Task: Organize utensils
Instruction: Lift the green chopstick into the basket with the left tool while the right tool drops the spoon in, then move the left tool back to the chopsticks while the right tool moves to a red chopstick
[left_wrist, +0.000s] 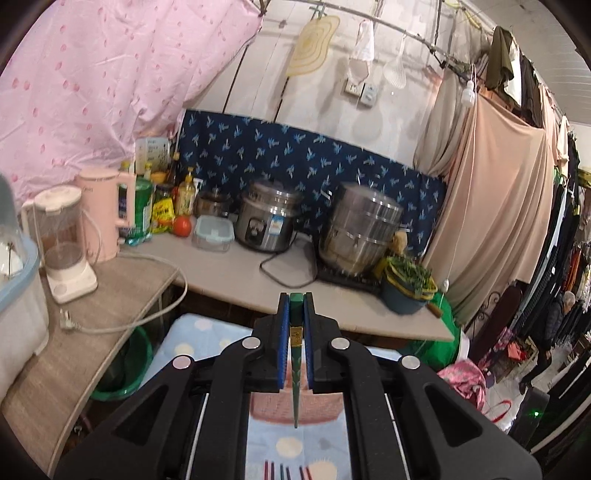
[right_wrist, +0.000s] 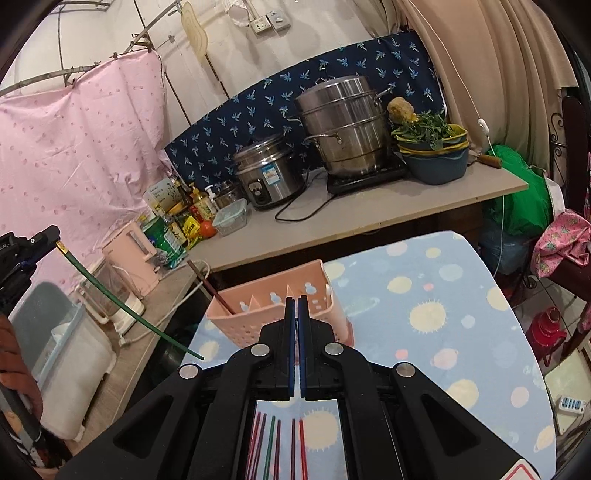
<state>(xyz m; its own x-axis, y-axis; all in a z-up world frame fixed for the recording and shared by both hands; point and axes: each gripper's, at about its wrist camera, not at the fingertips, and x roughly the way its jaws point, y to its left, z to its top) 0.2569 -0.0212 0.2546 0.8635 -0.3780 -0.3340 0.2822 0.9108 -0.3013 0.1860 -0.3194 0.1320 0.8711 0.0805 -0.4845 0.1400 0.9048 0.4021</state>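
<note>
Now my left gripper (left_wrist: 295, 295) pinches a green chopstick (left_wrist: 295, 369); right gripper (right_wrist: 296, 301) pressed together, empty. I tip it upright over the pink holder (right_wrist: 273, 306).

Utensil holder (right_wrist: 275, 310) on table (right_wrist: 461, 295), loose chopsticks (right_wrist: 280, 446) in front of it

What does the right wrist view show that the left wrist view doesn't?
Only the right wrist view: the whole pink utensil basket with one dark red chopstick standing in it, and the right tongs shut on nothing. Only the left wrist view: the left tongs seen close, shut on the green chopstick. Both: that green chopstick, loose chopsticks on the blue cloth, and the counter pots.
</note>
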